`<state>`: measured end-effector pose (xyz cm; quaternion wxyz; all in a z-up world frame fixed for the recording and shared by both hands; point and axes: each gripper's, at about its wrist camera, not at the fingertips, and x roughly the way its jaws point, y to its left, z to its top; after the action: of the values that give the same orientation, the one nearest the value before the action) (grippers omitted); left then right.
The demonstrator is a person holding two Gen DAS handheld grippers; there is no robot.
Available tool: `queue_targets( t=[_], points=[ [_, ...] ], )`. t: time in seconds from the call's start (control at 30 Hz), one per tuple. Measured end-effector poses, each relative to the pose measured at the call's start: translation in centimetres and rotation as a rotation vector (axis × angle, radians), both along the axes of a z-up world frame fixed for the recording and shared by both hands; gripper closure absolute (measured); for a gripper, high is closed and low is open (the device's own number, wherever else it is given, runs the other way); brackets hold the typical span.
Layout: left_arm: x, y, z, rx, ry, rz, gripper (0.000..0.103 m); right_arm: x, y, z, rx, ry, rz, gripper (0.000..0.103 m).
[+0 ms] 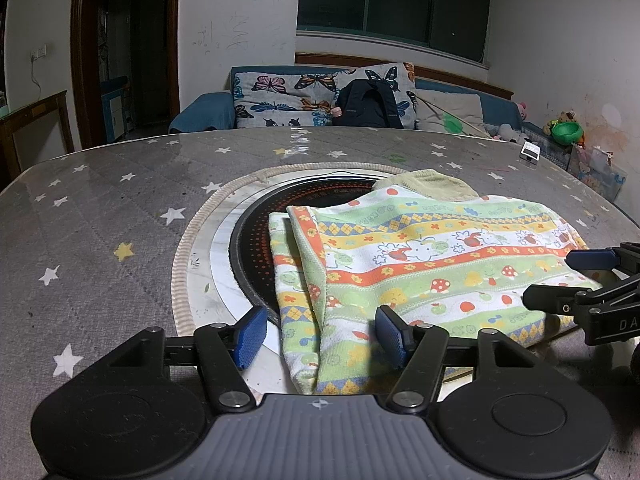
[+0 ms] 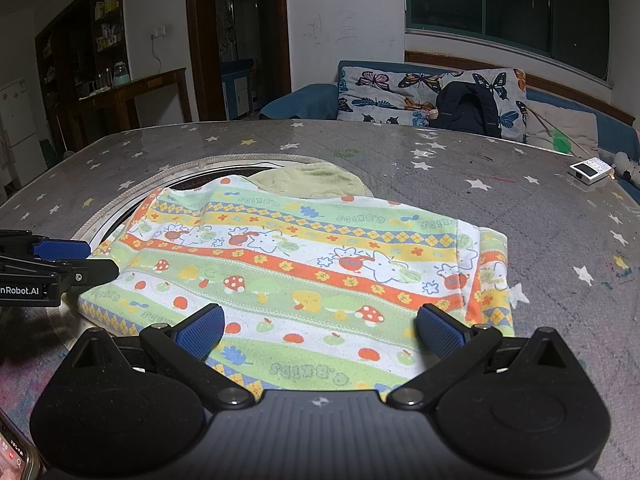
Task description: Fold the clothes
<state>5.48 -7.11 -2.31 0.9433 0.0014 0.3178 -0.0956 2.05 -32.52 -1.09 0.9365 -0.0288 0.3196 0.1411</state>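
A child's striped garment (image 1: 424, 256) with rabbits, mushrooms and apples lies folded on the table, its sleeves tucked in; it also shows in the right wrist view (image 2: 304, 264). A pale green collar (image 1: 428, 184) sticks out at its far side. My left gripper (image 1: 320, 334) is open, its fingers on either side of the garment's near left corner. My right gripper (image 2: 320, 330) is open over the garment's near edge. The right gripper also shows at the right in the left wrist view (image 1: 560, 280); the left gripper shows at the left in the right wrist view (image 2: 88, 260).
The grey star-patterned table cover (image 1: 100, 216) has a round black hotplate (image 1: 256, 248) in a white ring, partly under the garment. A small white device (image 2: 590, 170) lies near the far right edge. A sofa (image 1: 304, 96) with a dark backpack stands behind.
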Motion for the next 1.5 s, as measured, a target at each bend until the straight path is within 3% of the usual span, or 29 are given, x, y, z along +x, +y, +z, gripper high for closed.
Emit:
queue_targets(
  t=[1.5],
  points=[
    [-0.2,-1.3,-0.1,-0.004,0.002,-0.013,0.034,-0.1,0.1,0.0,-0.003,-0.001,-0.001,0.0]
  ],
)
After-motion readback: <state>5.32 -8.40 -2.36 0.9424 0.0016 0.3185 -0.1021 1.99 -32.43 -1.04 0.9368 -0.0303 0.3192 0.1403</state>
